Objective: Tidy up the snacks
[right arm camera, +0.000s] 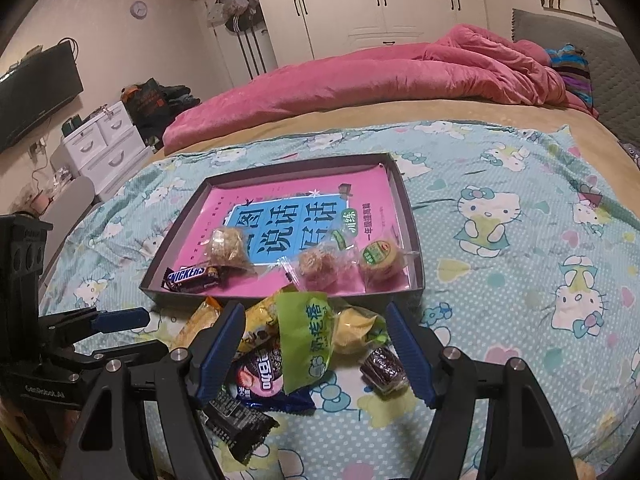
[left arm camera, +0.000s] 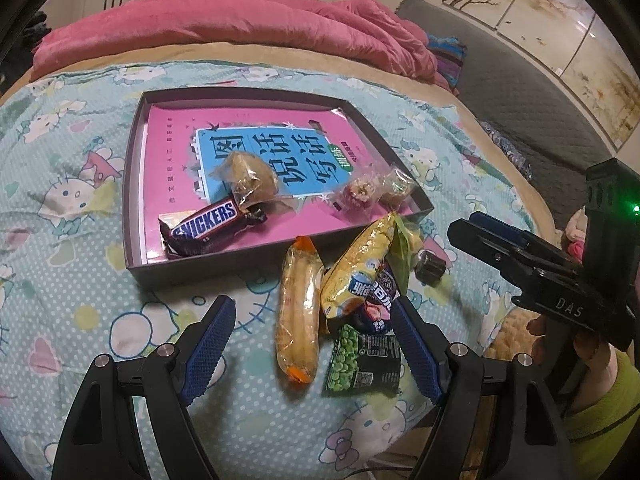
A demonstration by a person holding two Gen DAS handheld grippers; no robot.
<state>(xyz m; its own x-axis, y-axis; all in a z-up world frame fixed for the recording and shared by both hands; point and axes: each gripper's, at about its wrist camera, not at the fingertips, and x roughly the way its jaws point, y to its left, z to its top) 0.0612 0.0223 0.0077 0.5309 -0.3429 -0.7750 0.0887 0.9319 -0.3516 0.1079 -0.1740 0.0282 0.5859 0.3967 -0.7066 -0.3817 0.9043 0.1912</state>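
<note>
One shallow box (left arm camera: 136,184) lined with a pink book sits on the bedsheet (left arm camera: 60,184) and holds four snacks: one Snickers bar (left arm camera: 204,226) and three clear-wrapped pastries (right arm camera: 229,249). Six more packets (left arm camera: 298,312) lie heaped on the sheet just in front of the box. The left gripper (left arm camera: 310,316) and right gripper (right arm camera: 316,328) both hover over the heap, fingers spread, gripping nothing.

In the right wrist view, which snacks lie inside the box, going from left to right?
Snickers bar → clear-wrapped crumbly cake → clear-wrapped pinkish pastry → round cake with the green label. All four lie along the near edge of the box.
</note>
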